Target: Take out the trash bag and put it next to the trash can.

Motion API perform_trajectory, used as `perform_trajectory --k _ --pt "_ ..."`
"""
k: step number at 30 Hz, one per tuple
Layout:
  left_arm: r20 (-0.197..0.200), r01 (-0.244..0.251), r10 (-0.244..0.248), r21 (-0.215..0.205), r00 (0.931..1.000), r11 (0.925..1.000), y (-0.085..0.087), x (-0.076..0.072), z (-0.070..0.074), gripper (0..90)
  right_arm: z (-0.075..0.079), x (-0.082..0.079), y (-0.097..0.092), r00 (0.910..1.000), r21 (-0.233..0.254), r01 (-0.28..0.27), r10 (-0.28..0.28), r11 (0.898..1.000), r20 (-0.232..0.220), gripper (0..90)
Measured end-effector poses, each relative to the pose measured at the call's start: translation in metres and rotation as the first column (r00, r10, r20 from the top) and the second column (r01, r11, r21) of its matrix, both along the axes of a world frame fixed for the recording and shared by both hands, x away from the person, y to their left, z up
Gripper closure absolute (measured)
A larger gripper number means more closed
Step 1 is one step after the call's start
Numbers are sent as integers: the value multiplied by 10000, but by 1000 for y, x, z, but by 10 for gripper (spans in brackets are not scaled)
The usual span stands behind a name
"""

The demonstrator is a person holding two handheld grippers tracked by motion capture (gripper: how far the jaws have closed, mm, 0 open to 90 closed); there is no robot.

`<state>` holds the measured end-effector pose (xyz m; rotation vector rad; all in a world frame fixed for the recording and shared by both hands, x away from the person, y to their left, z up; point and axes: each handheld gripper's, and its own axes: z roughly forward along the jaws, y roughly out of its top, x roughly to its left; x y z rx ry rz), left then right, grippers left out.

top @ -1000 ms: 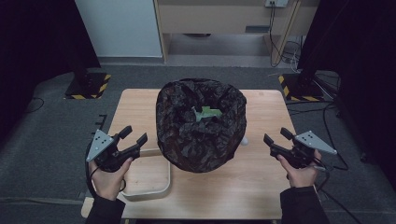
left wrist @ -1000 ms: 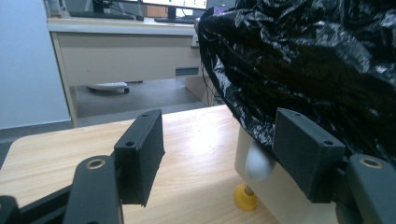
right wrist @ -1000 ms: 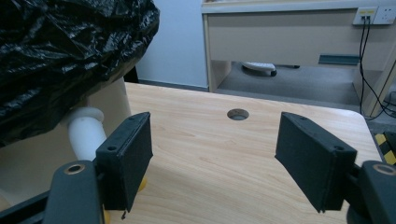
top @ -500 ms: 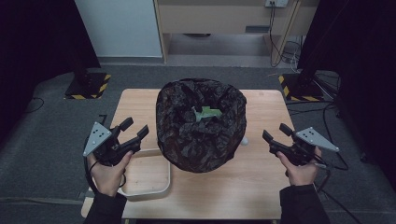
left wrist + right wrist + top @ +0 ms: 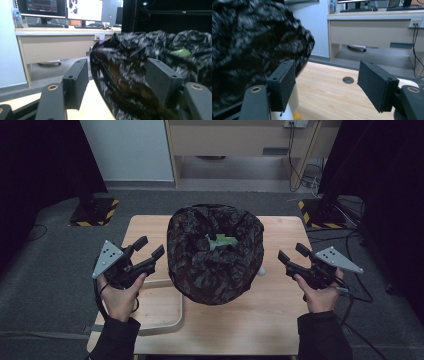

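A bin lined with a crinkled black bag (image 5: 215, 265) stands in the middle of the wooden table (image 5: 270, 320). Something green (image 5: 223, 241) lies inside it. My left gripper (image 5: 151, 246) hovers to the bin's left, open and pointing at the bag (image 5: 140, 65); the bag lies beyond its jaws (image 5: 118, 82), not pinched. My right gripper (image 5: 291, 252) hovers to the bin's right, open. Its jaws have just been closing a little, with nothing between them (image 5: 329, 85). The bag's edge (image 5: 249, 50) shows at the left of the right gripper view.
A white tray (image 5: 172, 322) sits on the table's near left corner, under my left hand. A small white object (image 5: 261, 270) stands by the bin's right side. The tabletop has a round hole (image 5: 348, 80). A desk (image 5: 235, 135) stands beyond the table.
Both hands have lifted their grippers a little above the table, still on either side of the bin. The bin has not moved.
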<state>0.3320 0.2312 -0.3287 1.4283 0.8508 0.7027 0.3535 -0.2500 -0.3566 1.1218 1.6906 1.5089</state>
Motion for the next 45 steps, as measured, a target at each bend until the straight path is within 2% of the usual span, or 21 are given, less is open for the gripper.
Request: perform_trajectory --k 10,24,33,39,42,45 --pt "325 301 -303 85 9990 9995 -14 4 22 362 25 2 13 9989 105 -313 309 9995 354 317" --pt "63 834 -835 198 9965 9963 -46 22 27 364 56 8 47 9922 264 -1085 1066 9937 644 294" --pt "-130 969 -965 393 9953 9945 -59 28 28 365 61 13 65 9880 141 -1448 1438 9894 561 295" --pt "-417 1008 -984 587 9943 9932 -66 34 25 376 60 16 73 9867 -27 -1584 1584 9874 370 300" --pt "-563 990 -950 735 9939 9924 -68 36 22 407 58 18 77 9863 -136 -1629 1632 9865 252 332" --pt "-640 1005 -956 787 9934 9918 -70 38 21 454 57 20 79 9845 -256 -1741 1745 9844 158 419"
